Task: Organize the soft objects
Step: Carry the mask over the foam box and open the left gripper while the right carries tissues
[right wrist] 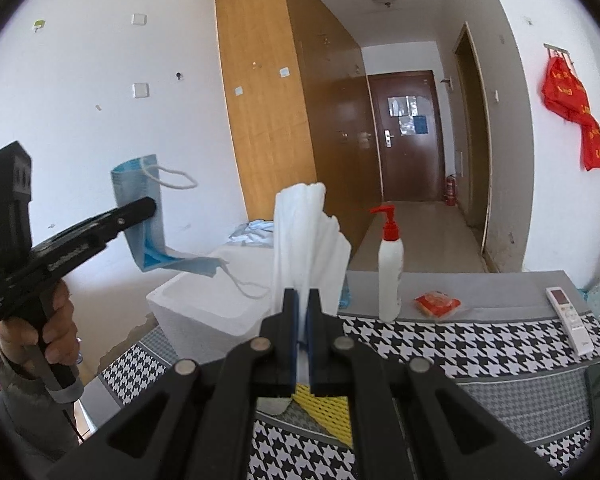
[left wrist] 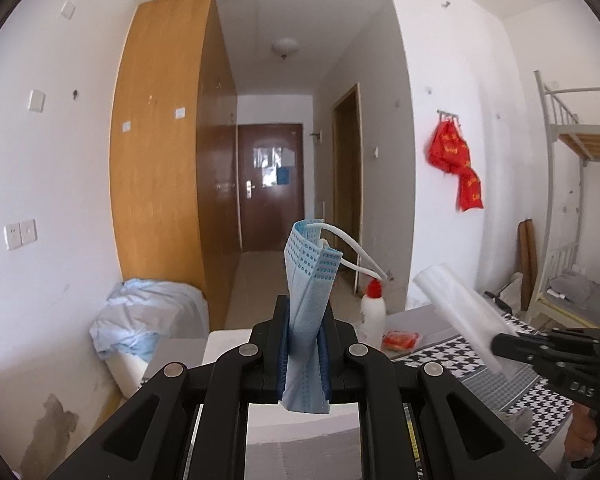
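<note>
The wooden wardrobe (right wrist: 268, 92) is standing against the wall behind the counter (right wrist: 480, 364), which is wearing a houndstooth cover. Before the wardrobe, the left hand-held gripper (left wrist: 305, 344) is clamping a blue face mask (left wrist: 308, 280) upright. The right hand-held gripper (right wrist: 303, 332) is pinching a white tissue (right wrist: 300, 236). A pump bottle (right wrist: 390, 264) is standing right of the tissue. No label is legible.

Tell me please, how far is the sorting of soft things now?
Nothing looks put away yet. In hand: the left gripper is shut on a blue face mask, the right gripper on a white cloth, both lifted. Left: setting both down, perhaps in the white foam box.
</note>
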Available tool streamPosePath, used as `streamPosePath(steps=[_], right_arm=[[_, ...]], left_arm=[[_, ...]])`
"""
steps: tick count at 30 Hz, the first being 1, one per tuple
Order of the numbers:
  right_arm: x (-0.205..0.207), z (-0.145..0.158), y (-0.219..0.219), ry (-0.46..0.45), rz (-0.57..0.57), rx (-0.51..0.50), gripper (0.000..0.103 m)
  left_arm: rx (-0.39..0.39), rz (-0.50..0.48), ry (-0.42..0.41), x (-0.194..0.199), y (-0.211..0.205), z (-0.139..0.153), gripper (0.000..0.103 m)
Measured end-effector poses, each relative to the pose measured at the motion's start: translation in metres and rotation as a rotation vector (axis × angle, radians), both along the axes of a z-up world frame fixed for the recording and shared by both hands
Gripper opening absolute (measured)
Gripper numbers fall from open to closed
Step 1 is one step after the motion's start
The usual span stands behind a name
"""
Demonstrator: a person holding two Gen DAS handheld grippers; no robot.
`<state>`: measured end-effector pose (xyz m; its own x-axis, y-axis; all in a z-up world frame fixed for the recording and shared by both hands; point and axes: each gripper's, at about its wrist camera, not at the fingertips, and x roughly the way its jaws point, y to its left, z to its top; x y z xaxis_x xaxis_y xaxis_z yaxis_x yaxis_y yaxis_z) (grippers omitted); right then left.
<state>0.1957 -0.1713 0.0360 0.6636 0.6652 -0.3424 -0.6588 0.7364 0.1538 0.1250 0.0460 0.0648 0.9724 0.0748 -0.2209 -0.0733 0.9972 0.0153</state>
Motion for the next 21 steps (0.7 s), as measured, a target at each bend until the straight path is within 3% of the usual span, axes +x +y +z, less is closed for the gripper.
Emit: streamPosePath(steps=[8,21], right_arm=[[0.005,-0.001,0.004,0.005,-0.006,-0.011,0.006],[0.011,-0.004,0.01,0.022,-0.028,-0.028,0.006]], left_arm=[[-0.055,0.038,0.102,0.031,0.018,-0.014,0.013],[-0.079,0.036,0.224,0.064,0.027,-0.034,0.013]])
